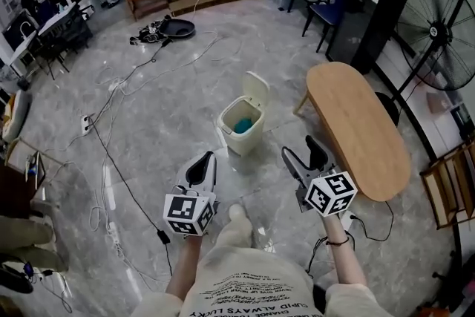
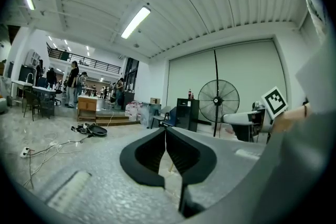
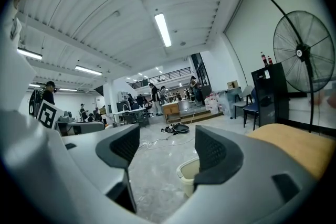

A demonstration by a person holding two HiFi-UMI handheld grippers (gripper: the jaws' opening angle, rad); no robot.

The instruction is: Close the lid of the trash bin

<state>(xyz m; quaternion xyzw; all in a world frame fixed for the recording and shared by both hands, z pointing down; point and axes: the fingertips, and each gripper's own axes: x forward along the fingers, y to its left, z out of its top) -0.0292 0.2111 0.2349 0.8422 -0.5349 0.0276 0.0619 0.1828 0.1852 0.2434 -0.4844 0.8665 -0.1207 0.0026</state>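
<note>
Both grippers sit closest, above the person's knees: the left gripper (image 1: 210, 155) (image 2: 166, 129) has its jaws pressed together at the tips with nothing between them, while the right gripper (image 1: 298, 145) (image 3: 167, 136) has its jaws spread wide and empty. Just beyond them, on the grey marble floor (image 1: 171, 122) well away from its edges, stands the cream trash bin (image 1: 249, 143) (image 3: 188, 176), apart from both grippers and near the oval wooden table (image 1: 356, 122). Its lid (image 1: 257, 90) stands tipped up at the far rim, and something blue (image 1: 243, 125) lies inside.
</note>
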